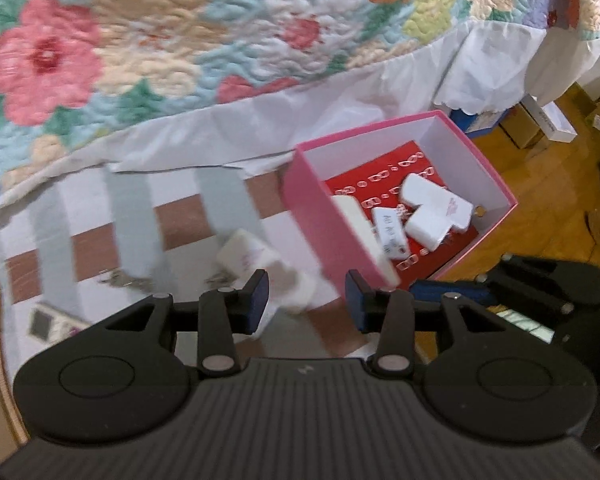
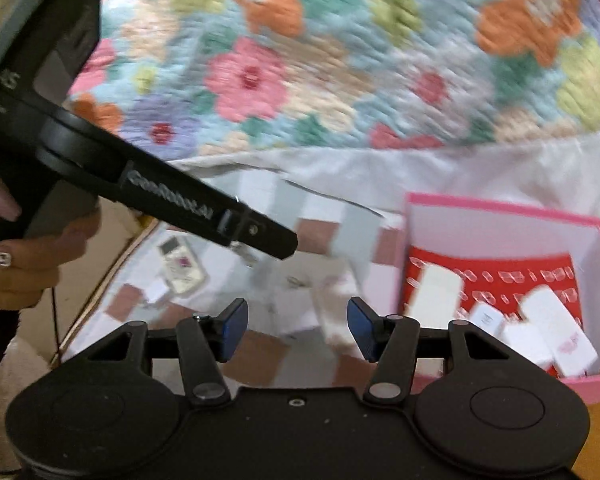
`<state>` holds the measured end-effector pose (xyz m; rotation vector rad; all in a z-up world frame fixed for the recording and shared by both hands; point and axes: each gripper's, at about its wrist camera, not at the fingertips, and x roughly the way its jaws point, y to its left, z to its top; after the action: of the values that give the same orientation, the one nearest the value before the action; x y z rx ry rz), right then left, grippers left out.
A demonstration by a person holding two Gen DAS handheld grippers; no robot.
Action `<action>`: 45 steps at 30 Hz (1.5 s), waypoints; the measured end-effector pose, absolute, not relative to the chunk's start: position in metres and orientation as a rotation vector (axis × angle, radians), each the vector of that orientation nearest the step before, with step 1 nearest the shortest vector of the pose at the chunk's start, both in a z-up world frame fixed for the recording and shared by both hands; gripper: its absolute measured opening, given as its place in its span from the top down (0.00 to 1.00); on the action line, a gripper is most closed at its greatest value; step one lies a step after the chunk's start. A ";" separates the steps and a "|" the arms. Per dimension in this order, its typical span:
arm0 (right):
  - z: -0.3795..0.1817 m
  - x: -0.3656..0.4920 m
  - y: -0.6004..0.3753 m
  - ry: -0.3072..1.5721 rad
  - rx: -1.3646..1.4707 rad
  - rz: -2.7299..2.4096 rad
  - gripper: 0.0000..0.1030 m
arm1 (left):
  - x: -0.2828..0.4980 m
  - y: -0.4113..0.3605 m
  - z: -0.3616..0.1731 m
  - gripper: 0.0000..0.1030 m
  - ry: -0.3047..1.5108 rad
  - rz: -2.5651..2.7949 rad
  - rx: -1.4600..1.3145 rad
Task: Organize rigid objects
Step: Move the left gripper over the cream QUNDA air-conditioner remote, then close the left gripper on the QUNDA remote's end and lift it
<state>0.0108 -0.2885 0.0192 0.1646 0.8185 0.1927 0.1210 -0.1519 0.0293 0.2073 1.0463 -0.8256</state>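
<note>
Beside the pink box (image 1: 320,216), where several white blocks (image 1: 436,204) already sit sorted, both claws, left gripper (image 1: 306,300) and right gripper (image 2: 298,328), hover released and empty above a stray white block (image 1: 248,256) on the striped mat (image 1: 180,224).

Soft, even indoor light, no hard shadows; motion blur smears the floral quilt (image 2: 340,80) and everything below it, fisheye bending both views' edges, dark corners
</note>
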 end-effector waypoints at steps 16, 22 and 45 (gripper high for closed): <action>0.020 0.061 -0.182 0.886 -0.022 0.495 0.41 | 0.161 -0.002 -0.021 0.54 1.041 -0.551 0.132; -0.027 0.099 -0.142 0.928 -0.125 0.525 0.41 | 0.201 0.032 -0.055 0.51 1.087 -0.482 0.055; -0.151 0.190 -0.083 0.952 -0.273 0.535 0.34 | 0.272 0.084 -0.168 0.47 1.152 -0.280 -0.338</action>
<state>0.1901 -0.0831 -0.1510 -0.2732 0.9525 0.5348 0.2719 0.0844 -0.1681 -0.3384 1.1521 -0.2799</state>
